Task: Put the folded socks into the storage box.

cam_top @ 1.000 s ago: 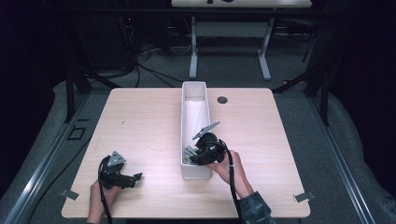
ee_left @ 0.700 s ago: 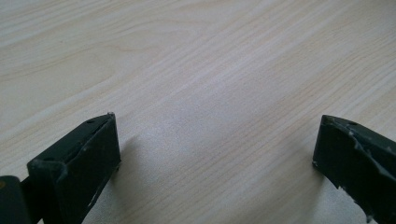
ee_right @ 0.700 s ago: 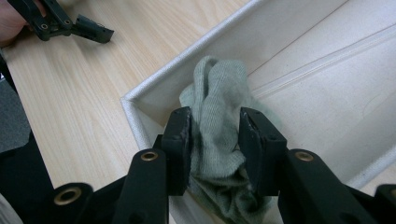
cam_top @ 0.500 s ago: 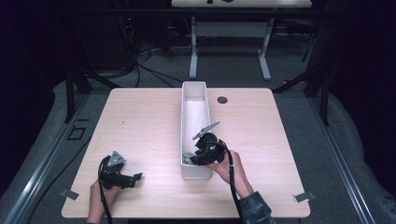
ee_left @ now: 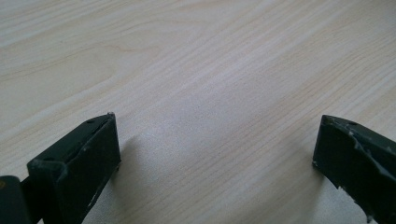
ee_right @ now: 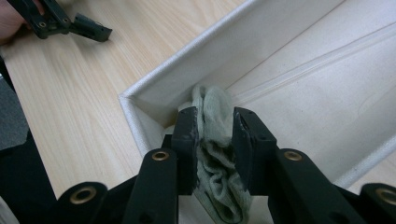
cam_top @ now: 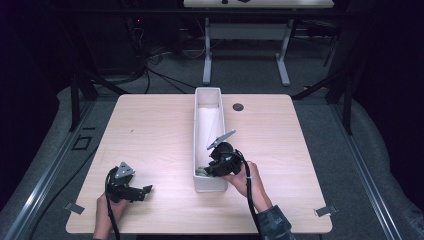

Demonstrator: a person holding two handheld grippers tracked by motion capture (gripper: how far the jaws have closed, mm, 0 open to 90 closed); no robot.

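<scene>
Green cloth [ee_right: 212, 135] pinched by right gripper [ee_right: 214, 122] inside white bin [ee_right: 299, 79]; left gripper [ee_left: 217, 140] spread wide.

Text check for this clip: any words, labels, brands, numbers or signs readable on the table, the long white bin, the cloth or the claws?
None can be read.
The table, the white bin and the grey-green cloth in the right claw are plain.
The left claw bears no marking that shows.

My light wood table [cam_top: 150, 135], grey carpet floor [cam_top: 320, 75], white-legged desk [cam_top: 245, 45] beyond, cables [cam_top: 150, 55] trailing, surroundings dim.
</scene>
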